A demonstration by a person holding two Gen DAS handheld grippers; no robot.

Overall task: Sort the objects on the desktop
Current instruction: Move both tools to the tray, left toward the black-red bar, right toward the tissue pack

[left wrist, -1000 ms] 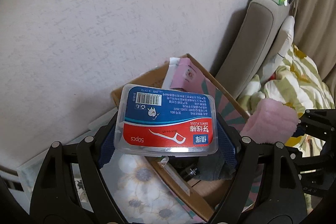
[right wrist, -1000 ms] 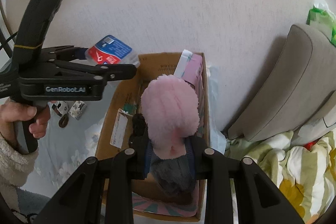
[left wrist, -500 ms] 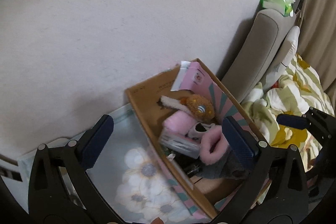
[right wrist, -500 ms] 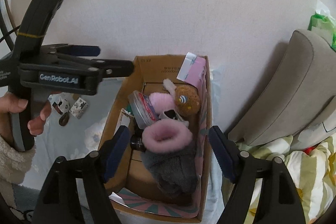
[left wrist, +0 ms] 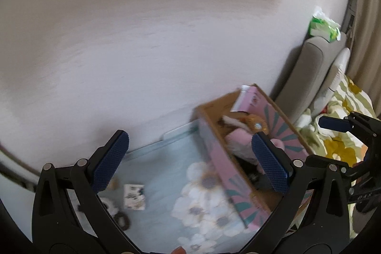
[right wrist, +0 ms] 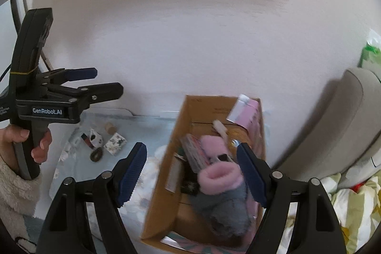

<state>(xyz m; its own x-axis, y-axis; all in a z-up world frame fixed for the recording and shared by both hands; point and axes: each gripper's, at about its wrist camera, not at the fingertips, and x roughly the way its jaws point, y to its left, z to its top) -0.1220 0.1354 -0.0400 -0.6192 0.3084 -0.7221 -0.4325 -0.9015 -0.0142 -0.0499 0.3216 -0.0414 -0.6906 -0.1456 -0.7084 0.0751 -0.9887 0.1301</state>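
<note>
While your left gripper (left wrist: 190, 156) hangs with its jaws spread wide and nothing between the blue pads (left wrist: 110, 160), the cardboard box (left wrist: 221, 158) sits right of centre in the left wrist view, its near corner partly behind the right-hand pad. Lower left in that frame, on the pale blue floral cloth (left wrist: 166, 173), lie a small patterned packet (left wrist: 134, 196) and a dark ring (left wrist: 123, 223), both just beside the left finger and clear of it.

Your right gripper (right wrist: 191, 173) has its jaws apart too and grips nothing. Through the right wrist view the box (right wrist: 164, 185) fills the lower centre, directly beyond and between the pads. Inside it a pink and grey fuzzy slipper (right wrist: 220, 185) lies at the near end, with a flat clear dental floss case (right wrist: 193, 154) leaning just left of it and a pink carton (right wrist: 247, 111) standing in the far right corner.

At the left of that frame your hand (right wrist: 28, 144) holds the left gripper (right wrist: 95, 80) above the cloth (right wrist: 147, 125), well apart from the box. Below it sit the packet (right wrist: 115, 143), the ring (right wrist: 96, 154) and a few small items too blurred to tell.
</note>
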